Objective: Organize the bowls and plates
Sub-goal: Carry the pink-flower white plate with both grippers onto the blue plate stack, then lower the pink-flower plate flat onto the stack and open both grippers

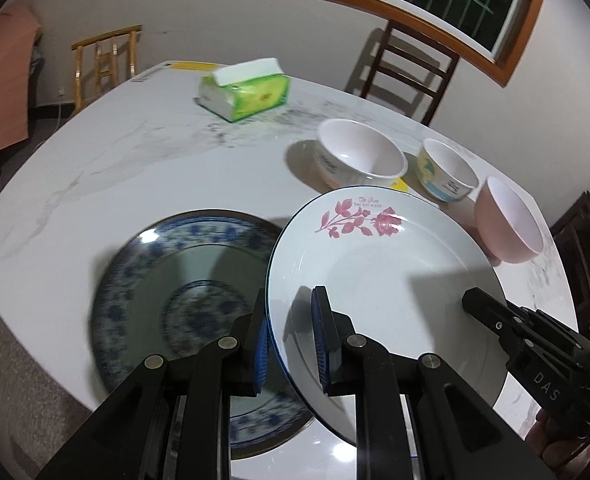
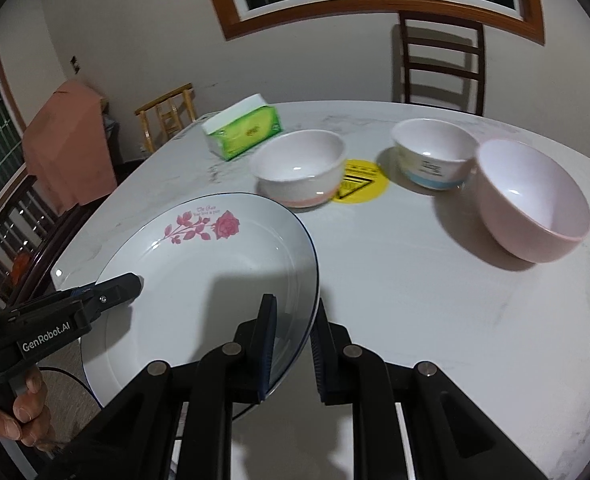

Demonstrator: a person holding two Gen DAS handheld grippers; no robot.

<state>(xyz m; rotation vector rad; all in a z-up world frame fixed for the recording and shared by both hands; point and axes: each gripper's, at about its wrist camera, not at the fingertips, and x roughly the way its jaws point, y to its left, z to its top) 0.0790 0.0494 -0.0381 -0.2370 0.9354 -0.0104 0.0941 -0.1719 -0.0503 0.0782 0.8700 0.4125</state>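
A white plate with a pink rose [image 1: 375, 272] [image 2: 199, 264] hangs tilted above the marble table [image 1: 175, 168], held on two sides. My left gripper [image 1: 289, 300] is shut on its left rim, and my right gripper [image 2: 295, 308] is shut on its right rim. Each gripper also shows in the other's view, the right gripper [image 1: 479, 304] and the left gripper [image 2: 131, 284]. A blue-patterned plate [image 1: 167, 280] lies on the table, partly under the rose plate. Beyond stand a white bowl [image 1: 359, 156] [image 2: 299, 168], a small printed bowl [image 1: 447, 170] [image 2: 431, 156] and a pink bowl [image 1: 509, 220] [image 2: 531, 200].
A green tissue pack [image 1: 243, 88] [image 2: 243, 128] lies at the far side of the table. A yellow round sticker [image 2: 361, 184] sits between the white and printed bowls. A dark chair [image 2: 443, 64] and a light wooden chair [image 1: 107, 64] stand behind the table. A hand [image 2: 23, 412] grips the left handle.
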